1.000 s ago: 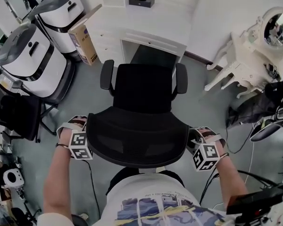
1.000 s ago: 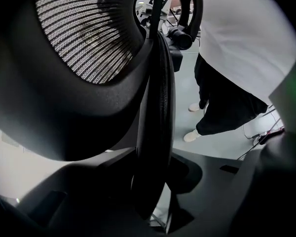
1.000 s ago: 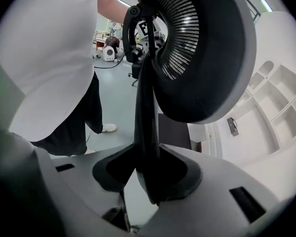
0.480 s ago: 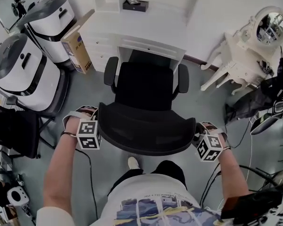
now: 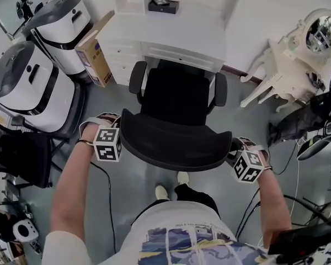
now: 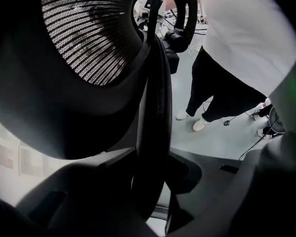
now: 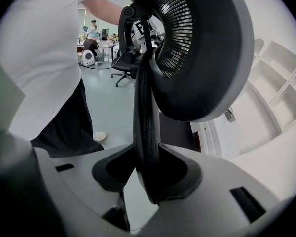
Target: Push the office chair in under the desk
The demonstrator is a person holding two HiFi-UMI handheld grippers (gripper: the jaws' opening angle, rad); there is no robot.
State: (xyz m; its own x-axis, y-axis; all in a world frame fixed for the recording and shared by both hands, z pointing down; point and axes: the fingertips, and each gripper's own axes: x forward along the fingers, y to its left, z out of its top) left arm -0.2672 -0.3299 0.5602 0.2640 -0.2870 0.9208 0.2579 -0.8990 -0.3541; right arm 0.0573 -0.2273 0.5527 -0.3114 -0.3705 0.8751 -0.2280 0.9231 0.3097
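A black office chair faces a white desk, its seat front at the desk's knee opening and its armrests just short of the edge. My left gripper is shut on the left rim of the mesh backrest, and my right gripper is shut on the right rim. In the left gripper view the dark rim runs down between the jaws of the left gripper. The right gripper view shows the rim clamped in the right gripper.
Two white domed machines and a cardboard box stand left of the desk. A white vanity with a round mirror stands right. A black box lies on the desk. Cables run over the floor at right; a black chair stands at left.
The chair has rolled forward toward the desk, its seat front now at the knee opening. Both grippers moved forward with the backrest, still clamped on it.
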